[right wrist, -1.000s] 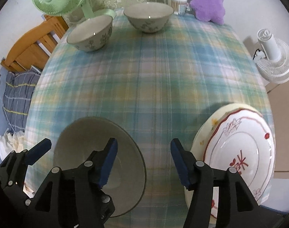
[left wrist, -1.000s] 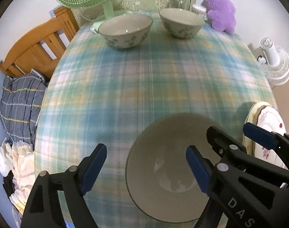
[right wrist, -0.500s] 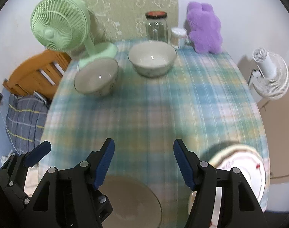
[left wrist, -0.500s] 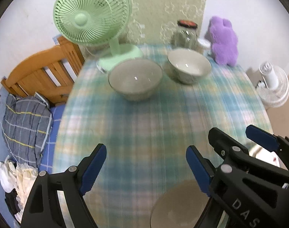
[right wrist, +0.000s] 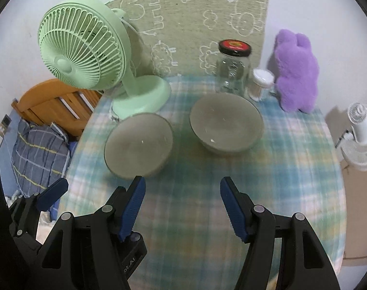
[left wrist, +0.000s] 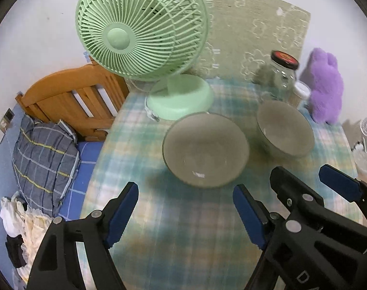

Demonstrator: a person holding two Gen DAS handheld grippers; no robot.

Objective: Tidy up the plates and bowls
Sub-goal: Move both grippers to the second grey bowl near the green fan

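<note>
Two grey-green bowls stand upright side by side at the far end of the plaid table (right wrist: pixel 190 217). The left bowl (left wrist: pixel 205 149) (right wrist: pixel 138 145) sits in front of the fan base, and the right bowl (left wrist: pixel 285 130) (right wrist: pixel 225 126) in front of the jar. My left gripper (left wrist: pixel 184 200) hovers just short of the left bowl; its jaws are closing, with nothing but cloth between them. Short of the gap between the bowls hangs my right gripper (right wrist: pixel 182 188), open and empty. Its fingers (left wrist: pixel 340 184) show at the right of the left wrist view.
A green desk fan (right wrist: pixel 82 46) stands at the table's back left. A glass jar (right wrist: pixel 234 70), a small white container (right wrist: pixel 260 84) and a purple plush toy (right wrist: pixel 295 72) line the back edge. A wooden bed and pillow (left wrist: pixel 43 154) lie left; a white floor fan (right wrist: pixel 359 135) stands right.
Both grippers moved forward over the table toward the two far bowls. The near bowl and the stacked plates slipped out of view at the bottom. Both grippers stayed empty.
</note>
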